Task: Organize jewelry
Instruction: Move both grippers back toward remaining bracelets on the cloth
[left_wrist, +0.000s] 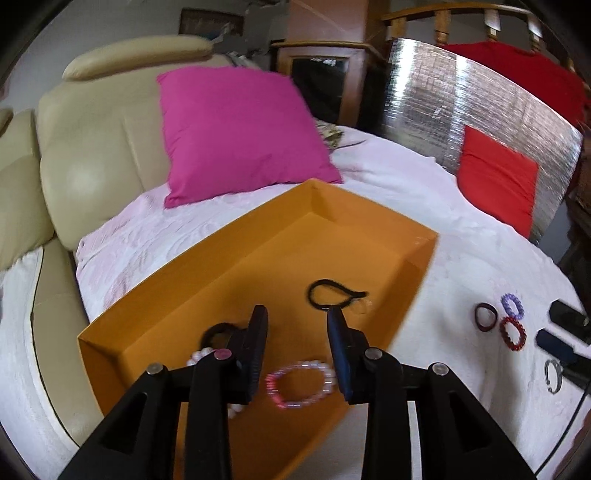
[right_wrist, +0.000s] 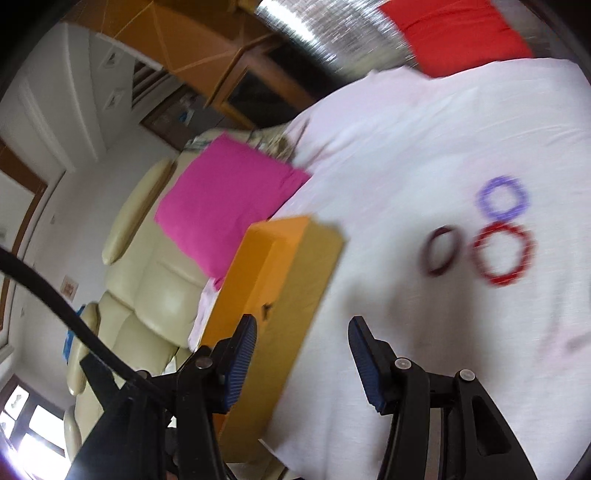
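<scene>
An orange box lies on a white cloth. Inside it are a black hair tie, a pink bead bracelet and, half hidden by my left finger, a white bead bracelet and a black loop. My left gripper hangs open over the box, nothing between its pads. On the cloth to the right lie a maroon ring, a red coil ring and a purple coil ring. My right gripper is open and holds nothing, beside the box's outer wall.
A pink cushion leans on a cream sofa behind the box. A red cushion rests against a silver panel at the back right. A silver ring lies near the cloth's right edge.
</scene>
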